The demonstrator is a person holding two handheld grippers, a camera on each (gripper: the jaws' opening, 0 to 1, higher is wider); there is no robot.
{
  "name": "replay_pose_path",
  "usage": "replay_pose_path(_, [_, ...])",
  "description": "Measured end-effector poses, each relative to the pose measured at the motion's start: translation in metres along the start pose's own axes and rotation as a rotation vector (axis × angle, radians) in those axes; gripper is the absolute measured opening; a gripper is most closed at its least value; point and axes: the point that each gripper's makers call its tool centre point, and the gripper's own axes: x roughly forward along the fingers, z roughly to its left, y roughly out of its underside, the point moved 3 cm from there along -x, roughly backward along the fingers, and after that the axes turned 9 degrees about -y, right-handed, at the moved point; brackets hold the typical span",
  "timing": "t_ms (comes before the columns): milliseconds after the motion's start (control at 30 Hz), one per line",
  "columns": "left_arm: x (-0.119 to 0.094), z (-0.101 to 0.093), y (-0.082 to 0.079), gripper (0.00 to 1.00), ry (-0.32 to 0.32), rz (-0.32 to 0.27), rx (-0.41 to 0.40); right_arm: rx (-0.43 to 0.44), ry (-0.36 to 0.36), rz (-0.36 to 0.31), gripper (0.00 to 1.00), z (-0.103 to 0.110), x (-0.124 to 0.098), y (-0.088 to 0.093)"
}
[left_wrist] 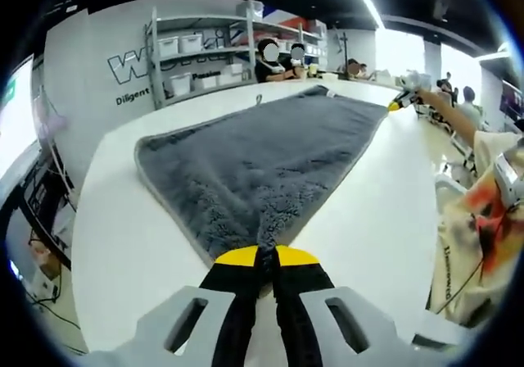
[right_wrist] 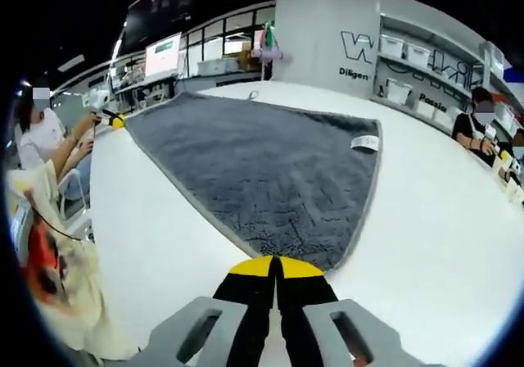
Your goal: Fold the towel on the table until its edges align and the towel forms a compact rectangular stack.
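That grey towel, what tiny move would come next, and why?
Probably lift both corners together and carry them toward the far edge. Each claw, left and right, looks shut on a near corner of the towel, which lies flat and unfolded on the table.

We have the left gripper with both jaws pressed together on the near corner of the grey towel. Towel lies flat and spread on the white table, far corner reaching the right gripper, which touches it. Shelving with white bins stands behind the table, and people sit at its far edge.
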Motion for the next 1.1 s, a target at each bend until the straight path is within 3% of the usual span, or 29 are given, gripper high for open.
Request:
replay_pose_path(133, [-0.006, -0.003, 0.003, 0.05, 0.023, 0.008, 0.006, -0.004, -0.016, 0.021, 0.00, 0.008, -0.005, 0.005])
replay_pose_path(333, [-0.014, -0.010, 0.008, 0.05, 0.028, 0.033, 0.034, -0.035, 0.024, 0.087, 0.00, 0.004, -0.018, 0.017])
replay_pose_path(467, [-0.012, -0.006, 0.007, 0.09, 0.013, 0.027, 0.042, -0.052, 0.013, 0.071, 0.00, 0.007, -0.016, 0.018])
replay_pose_path(633, [-0.010, 0.000, 0.005, 0.21, -0.015, 0.025, 0.020, -0.070, 0.022, 0.040, 0.00, 0.006, -0.014, 0.016])
replay_pose_path(700, [-0.013, 0.003, 0.000, 0.29, -0.035, -0.008, -0.014, -0.062, 0.021, 0.002, 0.00, 0.009, -0.016, 0.011])
replay_pose_path(833, [-0.018, 0.008, -0.007, 0.43, -0.068, -0.061, -0.062, -0.035, 0.041, -0.054, 0.18, 0.008, -0.021, 0.003])
replay_pose_path(967, [-0.025, 0.011, -0.019, 0.57, -0.109, -0.151, -0.157, 0.049, 0.099, -0.135, 0.22, 0.002, -0.028, -0.005])
replay_pose_path(1100, [-0.031, 0.006, -0.023, 0.66, -0.133, -0.212, -0.226, 0.155, 0.096, -0.185, 0.27, 0.001, -0.027, -0.006])
